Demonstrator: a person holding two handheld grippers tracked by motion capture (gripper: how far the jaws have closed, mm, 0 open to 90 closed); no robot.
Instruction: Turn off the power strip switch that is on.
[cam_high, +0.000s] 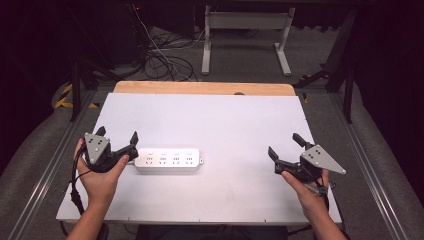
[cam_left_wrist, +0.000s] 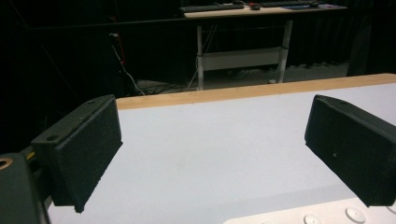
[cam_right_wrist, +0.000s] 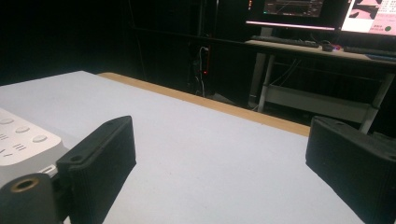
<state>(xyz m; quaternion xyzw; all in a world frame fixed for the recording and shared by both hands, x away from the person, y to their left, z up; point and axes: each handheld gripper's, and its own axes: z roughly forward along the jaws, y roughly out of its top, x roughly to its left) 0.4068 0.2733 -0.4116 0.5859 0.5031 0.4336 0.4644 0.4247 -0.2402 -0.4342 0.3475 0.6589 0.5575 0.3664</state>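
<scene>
Resting my left gripper (cam_high: 117, 139) just off the left end of the white power strip (cam_high: 168, 160), I hold its jaws spread wide with nothing between them; the near jaw tip stands close beside the strip's end, and whether it touches I cannot tell. In the left gripper view the strip (cam_left_wrist: 322, 215) shows only as a pale corner with round buttons below the right-hand jaw. My right gripper (cam_high: 284, 146) waits well to the right of the strip, jaws likewise parted and empty, and its own view catches the strip (cam_right_wrist: 21, 140) at the far left edge. I judge the step in hand to be either the approach to the strip or the moment just after setting it down; the frames do not decide between them. A next grasp would call for bringing the left jaws over the strip's short end and closing across its width, keeping it flat. The strip lies on a white tabletop (cam_high: 215, 120), left of centre, with a wooden strip (cam_high: 200, 88) along the edge beyond it. Farther beyond the strip, the room is dark: grey floor, tangled cables (cam_high: 162, 57), and a white desk frame (cam_high: 245, 30).
</scene>
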